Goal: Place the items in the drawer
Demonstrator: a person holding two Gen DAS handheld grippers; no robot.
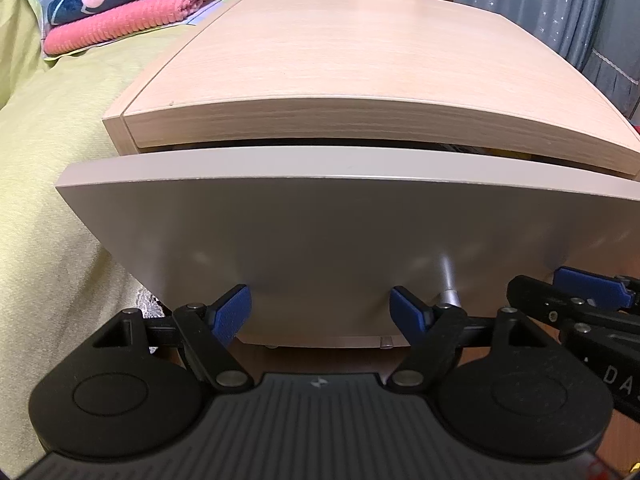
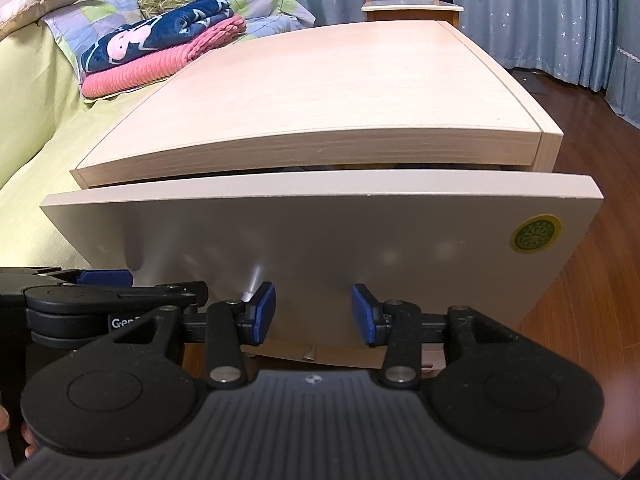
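The pale beige, gloss-fronted drawer (image 1: pixel 340 232) of the light wood-grain bedside cabinet (image 1: pixel 360 64) stands only a crack out from under the cabinet top, a thin dark slit showing along its upper edge at 12 o'clock in both wrist views. The left gripper (image 1: pixel 320 312) and the right gripper (image 2: pixel 313 310) hang side by side close in front of the drawer face, low on it, each with its blue-padded fingers spread apart and nothing between them; whether any pad actually touches the panel cannot be told. A slim metal handle post (image 1: pixel 448 280) sits at about 2 o'clock from the left gripper's gap, with the right gripper just beyond it. By my reading the step is closing the drawer, the top being bare, so both grippers should press squarely and evenly, straight toward 12 o'clock, keeping the front from skewing on its runners. The slit is too narrow to make out what lies inside; only dark shapes and a hint of yellow show. The drawer's lower edge is cut off behind the gripper bodies, and the round green-and-yellow sticker (image 2: pixel 535 232) at 2 o'clock is unreadable.
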